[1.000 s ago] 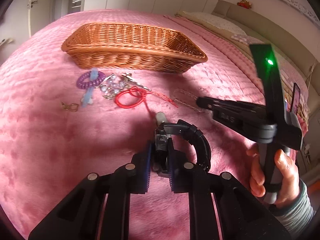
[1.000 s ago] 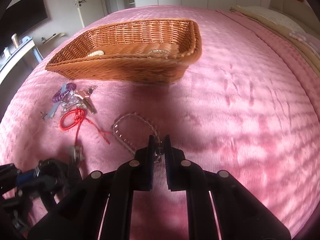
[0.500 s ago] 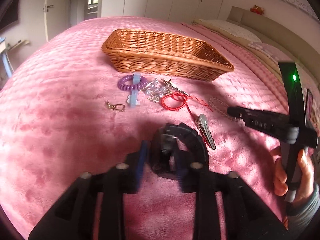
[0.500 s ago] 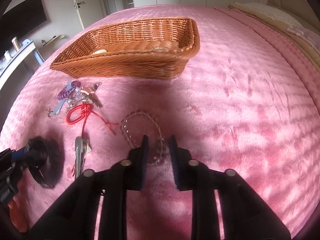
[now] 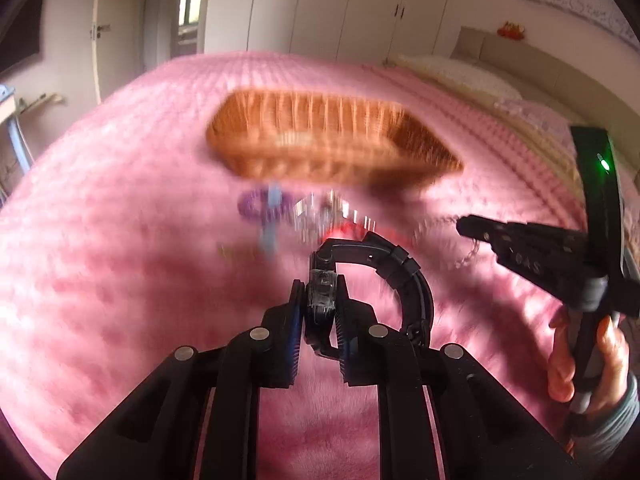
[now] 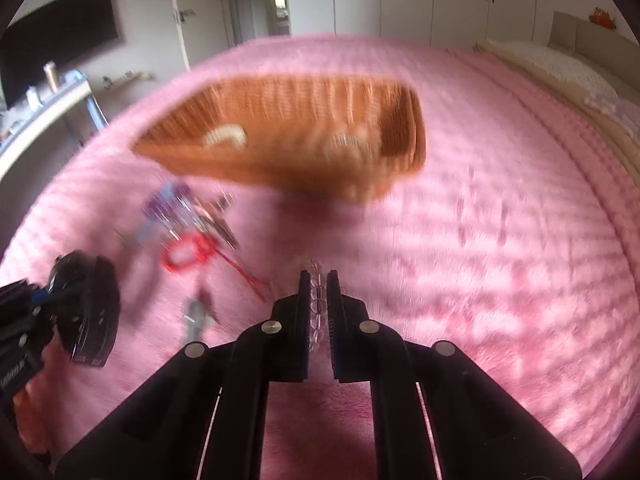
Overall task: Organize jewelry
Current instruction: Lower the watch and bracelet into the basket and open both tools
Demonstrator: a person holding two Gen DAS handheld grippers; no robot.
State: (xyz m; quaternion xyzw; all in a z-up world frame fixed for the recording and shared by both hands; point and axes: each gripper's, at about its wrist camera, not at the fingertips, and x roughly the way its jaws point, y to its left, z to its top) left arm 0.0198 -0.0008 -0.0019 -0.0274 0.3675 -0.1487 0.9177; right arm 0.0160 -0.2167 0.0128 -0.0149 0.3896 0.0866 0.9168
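My left gripper point(image 5: 320, 284) is closing, and its pads press on the buckle end of a black watch point(image 5: 404, 276), held just above the pink bedspread. My right gripper point(image 6: 318, 276) has closed on a clear bead bracelet point(image 6: 317, 312), which sits between its pads. In the left wrist view the right gripper point(image 5: 464, 226) stands to the right with the bracelet point(image 5: 466, 256) dangling from its tip. The right wrist view shows the watch point(image 6: 92, 312) in the left gripper point(image 6: 40, 300) at the far left. The wicker basket point(image 5: 332, 168) lies beyond both, blurred.
Loose pieces lie in front of the basket point(image 6: 240, 168): a purple coil band point(image 5: 252, 206), a red cord point(image 6: 186, 256), silvery bits and a hair clip point(image 6: 196, 316). Two pale items point(image 6: 226, 136) lie inside the basket. Pillows are at the right, a desk at the left.
Both grippers opened half a second ago and have shut again. The watch and the bead bracelet have come up off the bedspread. A hair clip now lies on the cover.
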